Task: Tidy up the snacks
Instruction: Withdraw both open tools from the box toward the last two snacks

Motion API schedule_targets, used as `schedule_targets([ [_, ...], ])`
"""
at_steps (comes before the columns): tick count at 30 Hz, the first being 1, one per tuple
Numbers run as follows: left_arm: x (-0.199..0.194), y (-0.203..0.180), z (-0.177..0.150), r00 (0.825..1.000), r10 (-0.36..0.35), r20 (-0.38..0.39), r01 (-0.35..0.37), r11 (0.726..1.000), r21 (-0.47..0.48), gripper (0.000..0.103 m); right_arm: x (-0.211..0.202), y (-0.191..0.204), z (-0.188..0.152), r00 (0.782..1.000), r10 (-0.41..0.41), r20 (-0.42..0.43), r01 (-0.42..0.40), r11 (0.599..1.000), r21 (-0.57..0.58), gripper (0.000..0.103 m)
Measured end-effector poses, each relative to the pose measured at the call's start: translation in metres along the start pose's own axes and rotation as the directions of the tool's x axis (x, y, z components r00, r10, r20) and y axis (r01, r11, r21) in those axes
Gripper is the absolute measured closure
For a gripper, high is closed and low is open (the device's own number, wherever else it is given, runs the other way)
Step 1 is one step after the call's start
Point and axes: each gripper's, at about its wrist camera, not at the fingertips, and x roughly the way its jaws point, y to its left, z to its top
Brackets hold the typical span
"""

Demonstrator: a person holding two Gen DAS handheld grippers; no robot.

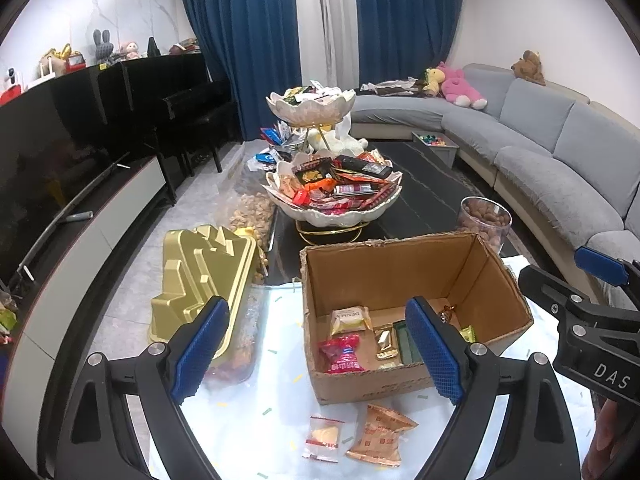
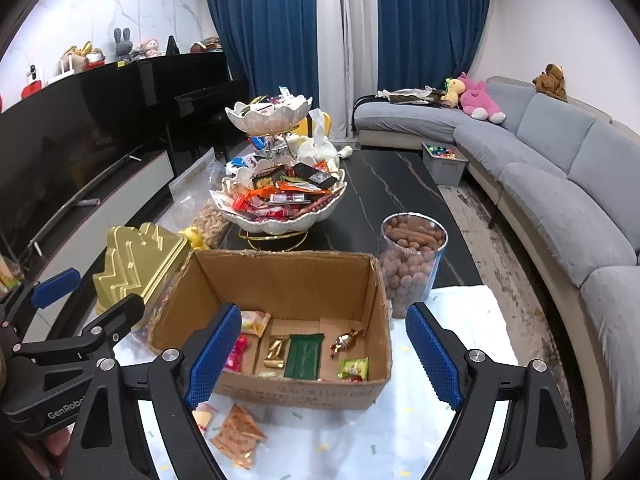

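Note:
An open cardboard box [image 1: 400,256] [image 2: 288,268] stands on the white cloth and holds several wrapped snacks, among them a red packet [image 1: 342,354], a gold bar [image 2: 276,350], a green packet [image 2: 305,354] and a twisted candy [image 2: 346,340]. In front of the box lie an orange-brown packet [image 1: 382,434] [image 2: 238,436] and a small clear packet [image 1: 324,436] [image 2: 205,416]. My left gripper [image 1: 318,350] hovers open over the box's near left corner, nothing between its pads. My right gripper [image 2: 320,354] is open above the box's near wall, empty too.
A two-tier shell-shaped dish [image 1: 334,192] [image 2: 282,200] piled with snacks stands beyond the box on the dark table. A gold tin [image 1: 204,276] [image 2: 138,264] is to the left, a clear jar of nuts [image 1: 486,220] [image 2: 412,256] to the right. A grey sofa [image 2: 560,184] runs along the right.

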Motion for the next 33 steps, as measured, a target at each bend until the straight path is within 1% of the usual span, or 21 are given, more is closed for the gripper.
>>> schedule_targets([
  [16, -0.008, 0.014, -0.03, 0.999, 0.026, -0.02, -0.026, 1.0, -0.003, 0.013, -0.009, 0.017, -0.024, 0.999, 0.007, -0.032, -0.007, 1.0, -0.015, 0.018],
  [25, -0.008, 0.023, -0.055, 0.998, 0.038, -0.043, -0.038, 0.999, 0.001, 0.013, -0.006, 0.031, -0.045, 0.997, 0.026, -0.068, -0.028, 0.999, -0.035, 0.018],
  [33, 0.0, 0.027, -0.083, 0.996, 0.047, -0.074, -0.045, 0.999, 0.028, 0.013, 0.002, 0.042, -0.066, 0.994, 0.027, -0.109, -0.034, 0.997, -0.068, 0.018],
])
